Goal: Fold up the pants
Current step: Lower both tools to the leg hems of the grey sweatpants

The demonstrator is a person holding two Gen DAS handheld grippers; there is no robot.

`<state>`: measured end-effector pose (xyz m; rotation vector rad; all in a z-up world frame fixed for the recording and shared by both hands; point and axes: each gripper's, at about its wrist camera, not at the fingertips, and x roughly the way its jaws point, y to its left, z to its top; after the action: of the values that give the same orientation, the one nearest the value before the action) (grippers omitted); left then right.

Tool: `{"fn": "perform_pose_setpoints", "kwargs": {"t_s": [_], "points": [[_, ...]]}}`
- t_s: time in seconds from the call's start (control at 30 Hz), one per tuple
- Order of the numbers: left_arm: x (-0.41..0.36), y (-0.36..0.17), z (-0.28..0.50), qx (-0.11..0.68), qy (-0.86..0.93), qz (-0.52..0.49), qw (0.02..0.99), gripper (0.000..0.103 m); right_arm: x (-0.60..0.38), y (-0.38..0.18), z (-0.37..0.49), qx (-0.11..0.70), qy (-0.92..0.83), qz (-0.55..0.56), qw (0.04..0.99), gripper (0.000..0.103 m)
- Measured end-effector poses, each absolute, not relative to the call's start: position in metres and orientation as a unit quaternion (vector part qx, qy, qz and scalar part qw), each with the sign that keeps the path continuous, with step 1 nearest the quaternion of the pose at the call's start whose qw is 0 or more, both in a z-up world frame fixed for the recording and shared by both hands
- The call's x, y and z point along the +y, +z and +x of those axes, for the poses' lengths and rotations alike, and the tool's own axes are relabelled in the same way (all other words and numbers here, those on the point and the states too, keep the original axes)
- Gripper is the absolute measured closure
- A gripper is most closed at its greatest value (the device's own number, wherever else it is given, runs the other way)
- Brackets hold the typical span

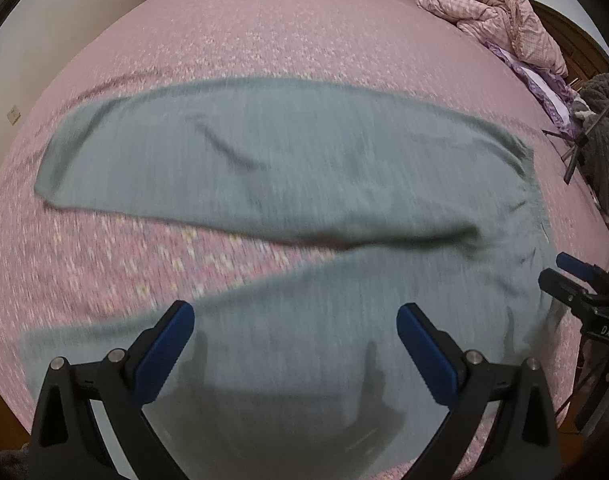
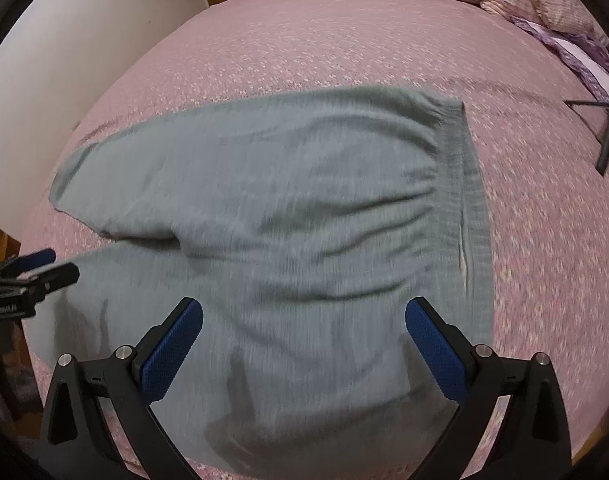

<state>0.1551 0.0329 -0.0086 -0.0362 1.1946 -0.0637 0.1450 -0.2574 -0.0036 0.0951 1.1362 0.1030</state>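
Grey-green pants (image 1: 288, 152) flat on pink bedspread (image 1: 264, 32), legs splayed.
Left gripper (image 1: 295, 322) and right gripper (image 2: 304, 316): jaws wide apart, empty, above cloth.

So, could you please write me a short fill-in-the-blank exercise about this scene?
1. The pants lie spread on a bed covered by a ____ floral sheet.
2. The jaws of the left gripper and of the right gripper are both ____.
3. The pads on the gripper fingers are ____ in colour.
4. The two pant legs lie ____, not stacked.

Missing words: pink; open; blue; apart
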Motion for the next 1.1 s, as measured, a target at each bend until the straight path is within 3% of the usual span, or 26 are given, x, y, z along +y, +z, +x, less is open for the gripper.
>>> {"fn": "perform_pose_setpoints", "kwargs": {"t_s": [0.57, 1.1], "points": [[0.061, -0.004, 0.283, 0.557, -0.046, 0.016, 0.829, 0.000, -0.283, 0.007, 0.258, 0.545, 0.051, -0.006, 0.837, 0.000], [0.073, -0.050, 0.381, 0.576, -0.084, 0.092, 0.808, 0.000, -0.289, -0.040, 0.348, 0.595, 0.071, -0.063, 0.798, 0.000]]}}
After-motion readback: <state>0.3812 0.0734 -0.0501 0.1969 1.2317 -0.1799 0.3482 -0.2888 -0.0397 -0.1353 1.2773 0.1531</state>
